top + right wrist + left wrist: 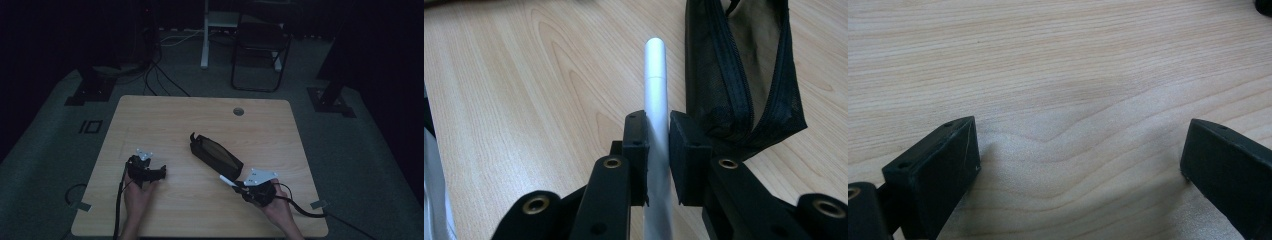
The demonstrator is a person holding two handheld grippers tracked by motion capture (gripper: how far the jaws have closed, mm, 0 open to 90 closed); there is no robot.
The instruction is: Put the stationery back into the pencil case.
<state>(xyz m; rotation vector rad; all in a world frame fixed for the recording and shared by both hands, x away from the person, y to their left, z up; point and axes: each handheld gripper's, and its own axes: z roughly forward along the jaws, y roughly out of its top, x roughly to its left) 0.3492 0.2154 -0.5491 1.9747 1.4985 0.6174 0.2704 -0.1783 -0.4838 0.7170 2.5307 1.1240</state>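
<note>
A white pen (655, 85) sticks out forward from my right gripper (657, 127), whose two jaws are shut on its barrel. In the high view the right gripper (239, 185) sits at the table's front right, with the pen (226, 180) pointing up-left toward a black zip pouch (216, 156). The pouch (744, 75) lies unzipped just right of the pen, its mouth gaping. At the front left my left gripper (159, 173) rests low over bare wood, and its jaws (1080, 160) stand wide apart with nothing between them.
The wooden table (150, 120) has a round cable hole (238, 111) near its far edge. Beyond it stand a dark folding chair (260, 50) and a white desk leg (204, 35), with cables on the grey floor.
</note>
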